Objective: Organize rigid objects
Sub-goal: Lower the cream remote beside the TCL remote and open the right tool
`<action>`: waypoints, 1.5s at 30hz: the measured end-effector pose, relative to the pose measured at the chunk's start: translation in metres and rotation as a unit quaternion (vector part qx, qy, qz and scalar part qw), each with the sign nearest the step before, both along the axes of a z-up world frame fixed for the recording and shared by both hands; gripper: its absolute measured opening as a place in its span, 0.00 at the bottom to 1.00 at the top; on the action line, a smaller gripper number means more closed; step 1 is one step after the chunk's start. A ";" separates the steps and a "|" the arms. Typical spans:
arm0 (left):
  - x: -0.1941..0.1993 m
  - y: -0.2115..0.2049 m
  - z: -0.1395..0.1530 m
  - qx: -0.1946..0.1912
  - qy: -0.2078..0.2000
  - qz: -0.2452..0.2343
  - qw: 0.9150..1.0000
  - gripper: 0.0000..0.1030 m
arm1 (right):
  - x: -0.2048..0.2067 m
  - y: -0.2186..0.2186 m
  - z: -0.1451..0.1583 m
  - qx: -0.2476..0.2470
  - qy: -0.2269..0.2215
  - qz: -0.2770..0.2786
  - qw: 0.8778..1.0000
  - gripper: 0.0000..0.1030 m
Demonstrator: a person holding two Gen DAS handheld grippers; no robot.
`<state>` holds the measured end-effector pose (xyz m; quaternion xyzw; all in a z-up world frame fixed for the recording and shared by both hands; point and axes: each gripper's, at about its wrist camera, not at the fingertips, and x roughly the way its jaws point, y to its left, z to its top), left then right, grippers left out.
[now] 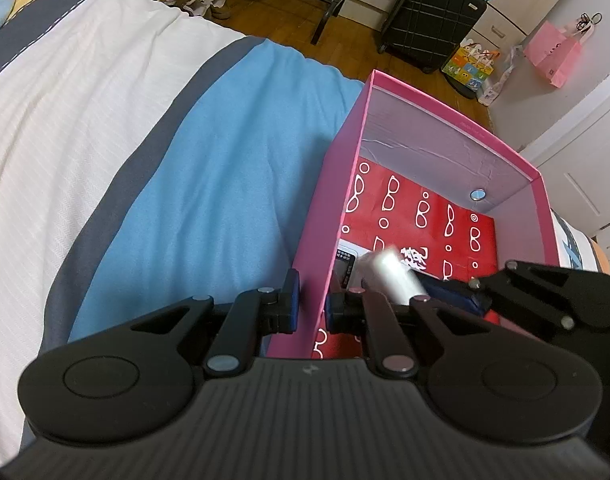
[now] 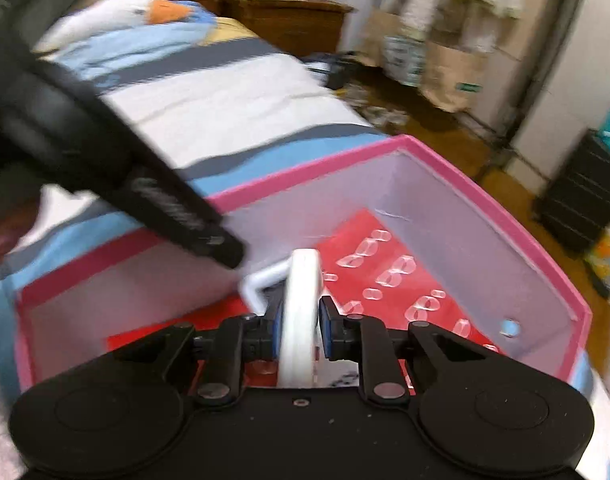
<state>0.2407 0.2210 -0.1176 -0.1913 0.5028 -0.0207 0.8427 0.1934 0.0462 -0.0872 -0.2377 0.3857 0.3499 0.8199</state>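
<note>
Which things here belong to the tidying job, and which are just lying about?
Job: pink box, its wall clamped by the left gripper; white tube inside the right gripper.
Lying about: black suitcase, pink paper bag, shoes.

A lived-in home bedroom

A bed [image 1: 105,120] with striped bedding, a black suitcase [image 1: 431,16], shoes [image 1: 209,4] on the wooden floor [image 1: 285,20], a pink paper bag [image 1: 555,54] and a wooden nightstand [image 2: 289,20].

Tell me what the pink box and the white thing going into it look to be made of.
Pink box: likely paper-covered cardboard, matte; thin stiff walls, and the pale lining looks wrinkled. White object: probably smooth, slightly glossy plastic with rounded edges, though motion blur leaves that uncertain.
</note>
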 end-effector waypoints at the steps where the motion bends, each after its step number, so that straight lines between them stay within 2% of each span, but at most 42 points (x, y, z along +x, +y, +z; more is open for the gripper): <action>1: 0.000 0.000 0.000 0.000 0.000 0.000 1.000 0.11 | 0.000 -0.002 0.004 0.012 0.007 0.004 1.000 0.31; 5: 0.000 0.001 0.000 -0.002 0.001 0.001 1.000 0.10 | -0.012 -0.010 0.012 0.020 0.021 0.012 1.000 0.32; 6: 0.000 0.000 0.000 0.000 0.001 0.002 1.000 0.10 | -0.016 -0.014 0.015 0.022 0.028 0.014 0.999 0.35; 10: 0.000 0.001 0.001 -0.001 -0.001 0.004 1.000 0.10 | -0.019 -0.027 0.016 0.012 0.074 0.008 0.997 0.36; 11: 0.000 0.002 0.002 -0.006 -0.002 0.003 1.000 0.11 | -0.018 -0.027 0.013 0.003 0.082 0.004 0.997 0.38; 13: -0.001 0.003 0.002 -0.009 -0.003 0.005 1.000 0.11 | -0.019 -0.024 0.008 -0.018 0.096 -0.004 0.995 0.48; 15: -0.001 0.004 0.001 -0.011 -0.004 0.005 1.000 0.11 | -0.020 -0.020 0.002 -0.035 0.120 -0.012 0.992 0.51; 17: -0.001 0.005 0.001 -0.011 -0.003 0.005 1.000 0.10 | -0.018 -0.016 -0.001 -0.043 0.137 -0.023 0.989 0.54; 21: -0.001 0.005 0.001 -0.010 -0.004 0.004 1.000 0.10 | -0.006 -0.011 -0.011 -0.043 0.170 -0.057 0.983 0.66; 25: -0.002 0.004 0.003 -0.008 -0.010 0.002 1.000 0.10 | 0.002 -0.006 -0.019 -0.047 0.197 -0.062 0.977 0.69; 27: -0.003 0.003 0.004 -0.005 -0.014 -0.001 1.000 0.10 | 0.008 -0.005 -0.026 -0.041 0.228 -0.077 0.970 0.71; 29: -0.003 0.003 0.004 -0.005 -0.013 0.001 1.000 0.10 | 0.007 -0.001 -0.027 -0.051 0.221 -0.075 0.971 0.70; 30: -0.003 0.004 0.004 -0.007 -0.014 0.001 1.000 0.10 | 0.003 0.002 -0.025 -0.054 0.208 -0.067 0.974 0.59; 31: -0.003 0.004 0.004 -0.007 -0.014 0.002 1.000 0.10 | 0.001 0.003 -0.023 -0.054 0.200 -0.057 0.977 0.57; 36: -0.004 0.004 0.005 -0.007 -0.015 0.000 1.000 0.10 | -0.019 0.005 -0.011 -0.099 0.091 0.000 0.991 0.57; 40: -0.004 0.003 0.005 -0.002 -0.018 0.001 1.000 0.10 | -0.014 0.002 -0.012 -0.121 0.068 0.068 0.988 0.56; 45: -0.003 0.004 0.004 -0.008 -0.015 0.003 1.000 0.10 | 0.002 -0.009 -0.008 -0.142 0.043 0.113 0.982 0.57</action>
